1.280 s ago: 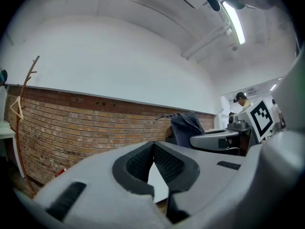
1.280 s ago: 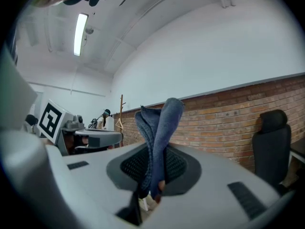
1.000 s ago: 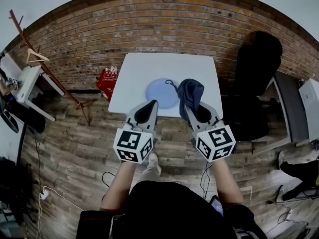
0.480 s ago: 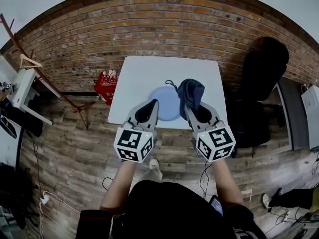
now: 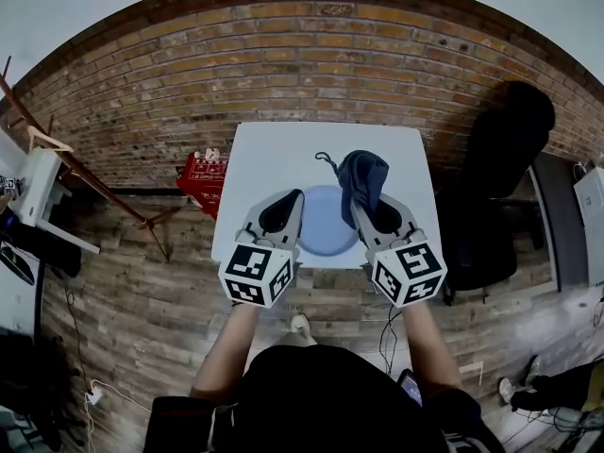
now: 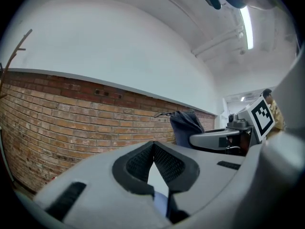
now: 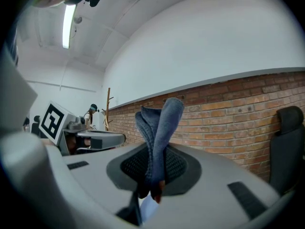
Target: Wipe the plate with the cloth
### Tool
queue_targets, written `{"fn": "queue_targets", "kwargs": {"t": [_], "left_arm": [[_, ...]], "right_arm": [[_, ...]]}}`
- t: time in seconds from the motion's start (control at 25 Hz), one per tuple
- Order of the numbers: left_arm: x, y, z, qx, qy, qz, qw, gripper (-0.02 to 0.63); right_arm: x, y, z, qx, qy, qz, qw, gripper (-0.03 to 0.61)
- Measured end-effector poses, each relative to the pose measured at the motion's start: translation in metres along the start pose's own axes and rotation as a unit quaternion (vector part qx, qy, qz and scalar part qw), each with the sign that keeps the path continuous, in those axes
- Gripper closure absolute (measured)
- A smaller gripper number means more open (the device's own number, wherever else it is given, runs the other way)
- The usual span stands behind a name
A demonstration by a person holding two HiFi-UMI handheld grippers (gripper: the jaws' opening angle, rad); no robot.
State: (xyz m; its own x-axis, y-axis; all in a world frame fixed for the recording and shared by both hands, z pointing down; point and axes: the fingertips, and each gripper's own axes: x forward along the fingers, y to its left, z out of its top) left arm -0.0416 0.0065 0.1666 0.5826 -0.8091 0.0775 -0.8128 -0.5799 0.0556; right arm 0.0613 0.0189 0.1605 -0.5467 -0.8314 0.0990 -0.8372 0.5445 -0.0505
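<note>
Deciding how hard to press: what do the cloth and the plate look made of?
Cloth: soft dark blue fabric, matte, probably towelling; it stands in thick limp folds.
Plate: pale blue, smooth and even, maybe plastic or glazed ceramic; too small to tell which.

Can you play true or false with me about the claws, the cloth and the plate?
The right claw holds the dark blue cloth. True.
The left claw holds the plate. False: it is shut on nothing.
The plate is red. False: it is light blue, on the white table.
A red crate stands beside the table. True.
</note>
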Motion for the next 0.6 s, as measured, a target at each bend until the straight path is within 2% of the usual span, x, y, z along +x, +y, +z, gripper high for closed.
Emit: {"fn": "queue_targets", "kwargs": {"t": [0.6], "left_arm": [[0.031, 0.080, -0.012, -0.027, 0.018, -0.029, 0.9990, 0.597]], "right_arm": [[0.081, 0.000, -0.002, -0.002, 0.025, -0.027, 0.999, 0.515]]}}
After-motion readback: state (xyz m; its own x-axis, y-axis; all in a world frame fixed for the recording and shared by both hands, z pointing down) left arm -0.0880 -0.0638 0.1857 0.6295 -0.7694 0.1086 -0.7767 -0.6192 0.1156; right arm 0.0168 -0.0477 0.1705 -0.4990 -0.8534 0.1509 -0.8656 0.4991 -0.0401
